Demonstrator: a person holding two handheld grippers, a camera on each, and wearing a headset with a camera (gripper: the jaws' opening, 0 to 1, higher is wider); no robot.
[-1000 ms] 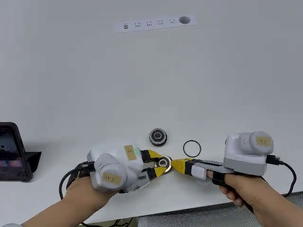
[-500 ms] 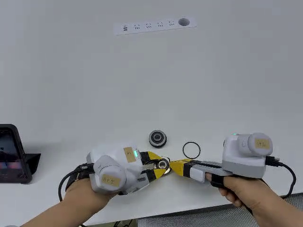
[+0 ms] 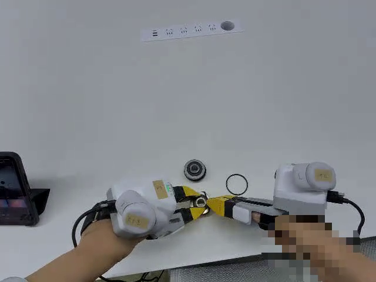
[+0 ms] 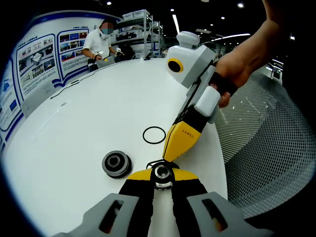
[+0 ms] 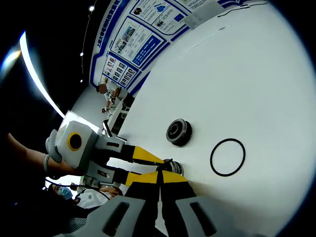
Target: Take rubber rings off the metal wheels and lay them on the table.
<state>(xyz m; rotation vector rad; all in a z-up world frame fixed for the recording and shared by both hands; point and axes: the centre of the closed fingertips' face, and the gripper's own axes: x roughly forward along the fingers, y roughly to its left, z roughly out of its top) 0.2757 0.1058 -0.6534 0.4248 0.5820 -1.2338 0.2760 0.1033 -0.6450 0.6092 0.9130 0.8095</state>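
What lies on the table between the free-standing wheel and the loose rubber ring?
Nothing; in the head view, bare table separates wheel and ring.

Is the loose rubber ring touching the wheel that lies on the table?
No, bare table shows between the rubber ring and the wheel.

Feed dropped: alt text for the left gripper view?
The left gripper clamps a metal wheel while the right gripper's shut tip pinches its rubber ring. On the white table beyond lie a loose ring and a second wheel.
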